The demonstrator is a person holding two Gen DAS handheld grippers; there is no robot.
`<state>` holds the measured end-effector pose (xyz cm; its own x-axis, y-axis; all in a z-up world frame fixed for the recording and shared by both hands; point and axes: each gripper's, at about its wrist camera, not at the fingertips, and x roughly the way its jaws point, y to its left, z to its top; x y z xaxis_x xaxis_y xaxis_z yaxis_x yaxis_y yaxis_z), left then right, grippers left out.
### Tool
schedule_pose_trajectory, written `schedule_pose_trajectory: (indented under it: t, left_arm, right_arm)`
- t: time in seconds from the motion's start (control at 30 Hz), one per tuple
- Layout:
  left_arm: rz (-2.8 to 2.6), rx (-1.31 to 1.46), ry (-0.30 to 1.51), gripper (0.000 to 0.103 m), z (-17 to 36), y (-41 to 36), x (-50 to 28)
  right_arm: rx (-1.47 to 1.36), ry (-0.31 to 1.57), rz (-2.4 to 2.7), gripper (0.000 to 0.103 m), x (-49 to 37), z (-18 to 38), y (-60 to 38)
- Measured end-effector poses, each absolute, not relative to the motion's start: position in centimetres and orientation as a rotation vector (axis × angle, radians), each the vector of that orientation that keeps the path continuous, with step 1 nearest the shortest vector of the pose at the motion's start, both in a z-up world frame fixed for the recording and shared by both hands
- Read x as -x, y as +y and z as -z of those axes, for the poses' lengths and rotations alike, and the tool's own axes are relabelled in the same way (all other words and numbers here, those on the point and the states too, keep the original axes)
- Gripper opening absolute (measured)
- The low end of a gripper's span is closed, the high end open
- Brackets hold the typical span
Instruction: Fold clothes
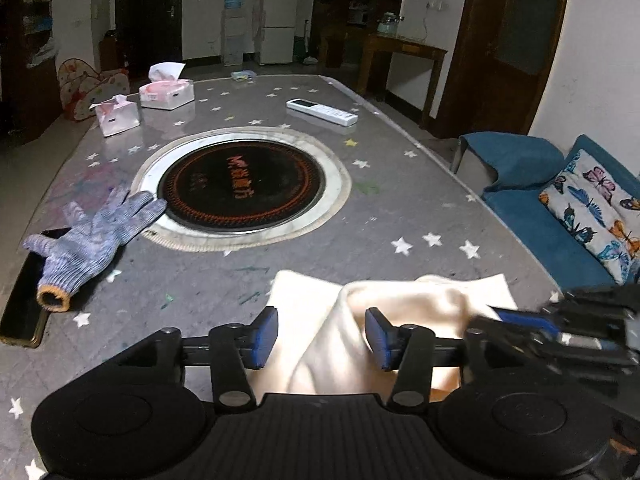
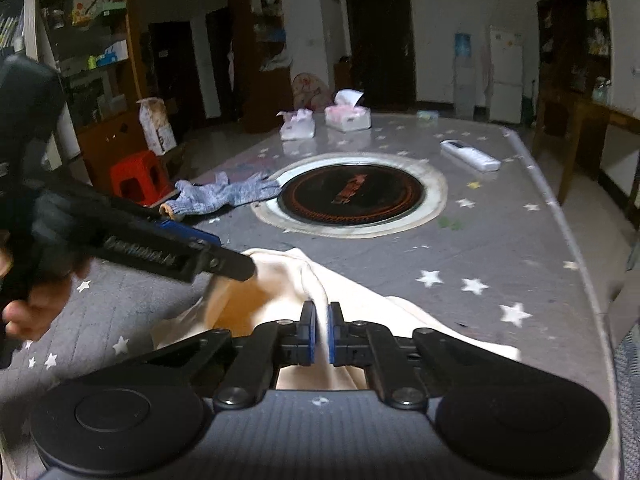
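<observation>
Where it lies at the near edge of the grey star-patterned desk [image 1: 420, 208], the cream-coloured soft cloth garment [image 1: 320, 344] is bunched into loose folds, with one flat corner spread toward the desk's middle and a raised ridge running through it. Its near part is cut off behind both tools, so its full shape cannot be made out. The left gripper [image 1: 322, 338] has its blue-padded fingers [image 1: 266, 336] standing apart, the cloth lying between them without either pad pressing on it. The right gripper [image 2: 321, 334] has its fingers [image 2: 308, 332] brought together on a ridge of the same cloth, a thin fold pinched between the pads. In the right wrist view a hand [image 2: 28, 304] holding the left tool is blurred at the picture's edge.

Beyond the garment sits a round black cooktop [image 1: 240, 188] set into the desk within a pale ring; it bears orange writing too distorted to read. Beside it lies a blue-and-white knitted work glove [image 1: 92, 236] with an orange cuff, resting partly on a dark phone [image 1: 24, 304]. Farther off are a white remote control [image 1: 322, 112] and two pink tissue packs [image 1: 166, 94].
</observation>
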<state>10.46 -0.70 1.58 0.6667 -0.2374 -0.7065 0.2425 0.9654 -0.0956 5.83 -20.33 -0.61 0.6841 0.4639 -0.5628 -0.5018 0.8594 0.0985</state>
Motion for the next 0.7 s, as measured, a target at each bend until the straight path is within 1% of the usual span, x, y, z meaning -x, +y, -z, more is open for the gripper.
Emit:
schedule_pose_trajectory:
  t: [0.13, 0.27, 0.33, 0.37, 0.4, 0.5, 0.7]
  left_arm:
    - [0.296, -0.007, 0.816, 0.052, -1.1, -1.7, -11.6]
    - [0.294, -0.023, 0.862, 0.052, 0.4, -2.4, -13.2]
    - [0.3, -0.022, 0.878, 0.049, 1.2, -2.5, -13.7]
    - [0.308, -0.017, 0.883, 0.034, 1.5, -2.5, -13.8]
    - [0.321, -0.013, 0.885, 0.015, 1.5, -2.4, -13.7]
    - [0.335, -0.015, 0.861, 0.007, 1.1, -2.3, -12.7]
    - [0.266, 0.024, 0.758, 0.006, -2.0, 0.0, -8.9]
  right_arm:
    - [0.033, 0.578, -0.491, 0.005, -3.6, -0.4, -23.1]
    - [0.016, 0.554, -0.433, 0.005, -1.8, -1.0, -25.7]
    - [0.012, 0.555, -0.404, 0.005, -1.1, -1.1, -26.9]
    - [0.006, 0.56, -0.389, 0.005, -0.8, -1.1, -27.6]
    - [0.001, 0.565, -0.373, 0.005, -0.5, -1.0, -28.2]
    - [-0.021, 0.582, -0.317, 0.005, 0.4, -0.8, -30.1]
    - [-0.055, 0.613, -0.216, 0.005, 1.9, 0.0, -33.0]
